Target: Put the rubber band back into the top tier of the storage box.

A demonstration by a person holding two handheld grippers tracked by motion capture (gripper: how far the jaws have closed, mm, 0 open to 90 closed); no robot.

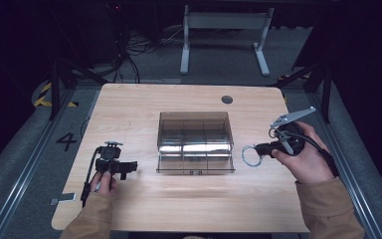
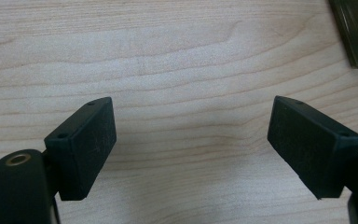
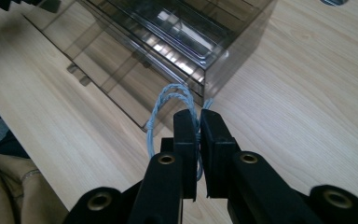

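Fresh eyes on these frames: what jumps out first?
A smoky transparent plastic organiser box with compartments sits mid-table on the pale wooden table. Just right of it, the right gripper is clamped on a coiled loop of light blue-grey cord. The left gripper hangs open over bare wood, left of the box.

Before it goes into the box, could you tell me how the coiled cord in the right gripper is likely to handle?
Probably floppy: the thin twisted cord curves loosely beyond the right gripper. Likely light, since a narrow pinch holds the loop off the table.

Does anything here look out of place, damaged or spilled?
Nothing stands out. The smoky clear box sits square on the table; the right gripper pinches a tidy coil of pale cord; the left gripper is open.
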